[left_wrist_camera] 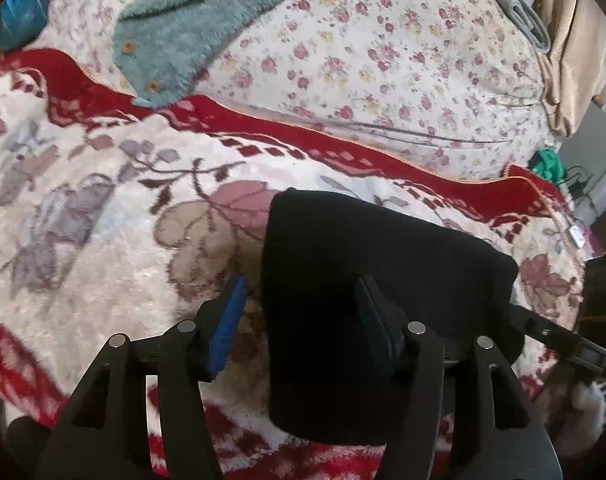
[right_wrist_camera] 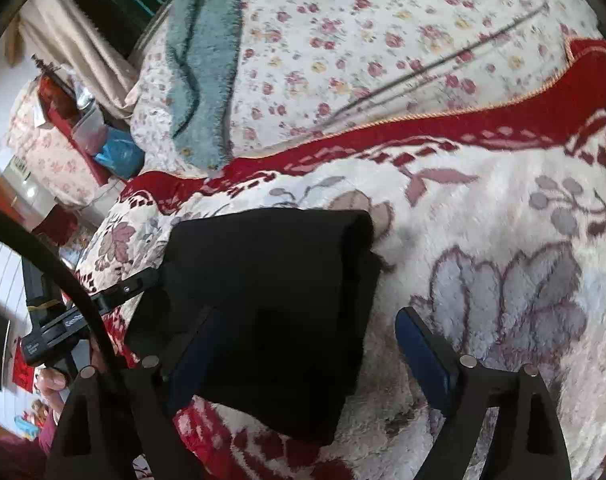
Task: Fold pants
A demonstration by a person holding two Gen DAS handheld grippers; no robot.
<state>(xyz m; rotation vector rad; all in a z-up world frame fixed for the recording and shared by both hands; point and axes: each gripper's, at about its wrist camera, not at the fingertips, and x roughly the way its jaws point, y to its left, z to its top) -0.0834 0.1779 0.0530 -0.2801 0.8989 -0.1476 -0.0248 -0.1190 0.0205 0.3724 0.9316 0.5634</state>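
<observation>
Your folded black pants (left_wrist_camera: 383,280) lie as a compact bundle on the white-and-red floral blanket (left_wrist_camera: 103,240), lower centre of the left wrist frame and just left of centre in the right wrist frame (right_wrist_camera: 271,280).

Your left gripper (left_wrist_camera: 299,316) stands spread: its left blue pad (left_wrist_camera: 227,324) is clear of the cloth over the blanket, while the right pad lies against the top of the bundle, so nothing is pinched.

Your right gripper (right_wrist_camera: 315,356) is spread wide too. Its left finger sits on the pants' dark surface, and the right blue pad (right_wrist_camera: 423,356) hangs apart from the bundle's edge over the blanket.

Beyond the blanket's red border lies a rose-print quilt (left_wrist_camera: 383,60), with a teal fleece garment (left_wrist_camera: 191,28) on it at upper left.
</observation>
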